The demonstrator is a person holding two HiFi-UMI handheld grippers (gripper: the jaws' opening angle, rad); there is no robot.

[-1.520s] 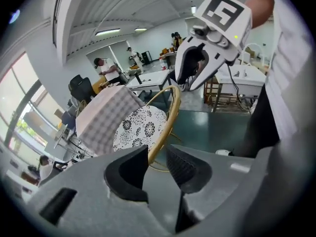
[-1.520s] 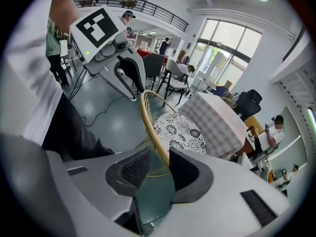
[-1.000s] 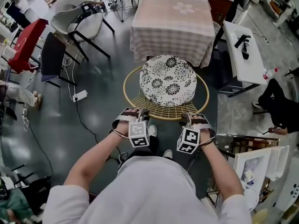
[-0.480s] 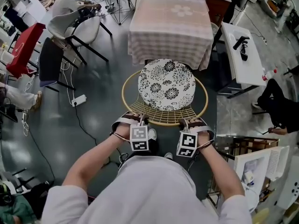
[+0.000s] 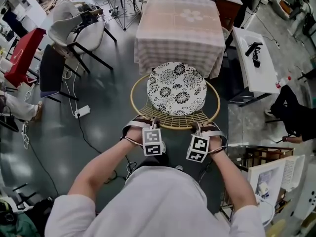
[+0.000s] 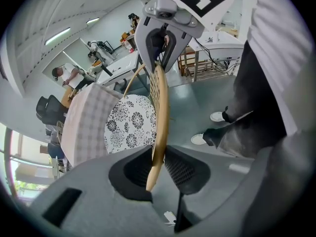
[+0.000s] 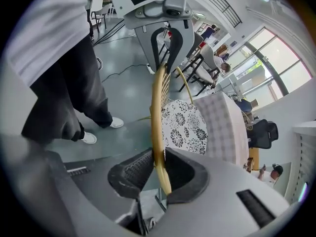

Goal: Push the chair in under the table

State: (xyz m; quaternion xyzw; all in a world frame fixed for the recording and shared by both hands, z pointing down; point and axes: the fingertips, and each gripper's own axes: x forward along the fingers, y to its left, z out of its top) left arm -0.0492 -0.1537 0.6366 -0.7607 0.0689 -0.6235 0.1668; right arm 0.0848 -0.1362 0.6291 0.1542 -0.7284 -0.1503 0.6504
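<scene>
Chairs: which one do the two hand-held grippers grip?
The gold wire chair with the floral cushion; the white chair and black chair stand untouched at far left.

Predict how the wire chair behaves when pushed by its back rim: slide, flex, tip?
Probably light: the chair is thin wire. Likely slides on the glossy floor. The cushion might shift if loose.
</scene>
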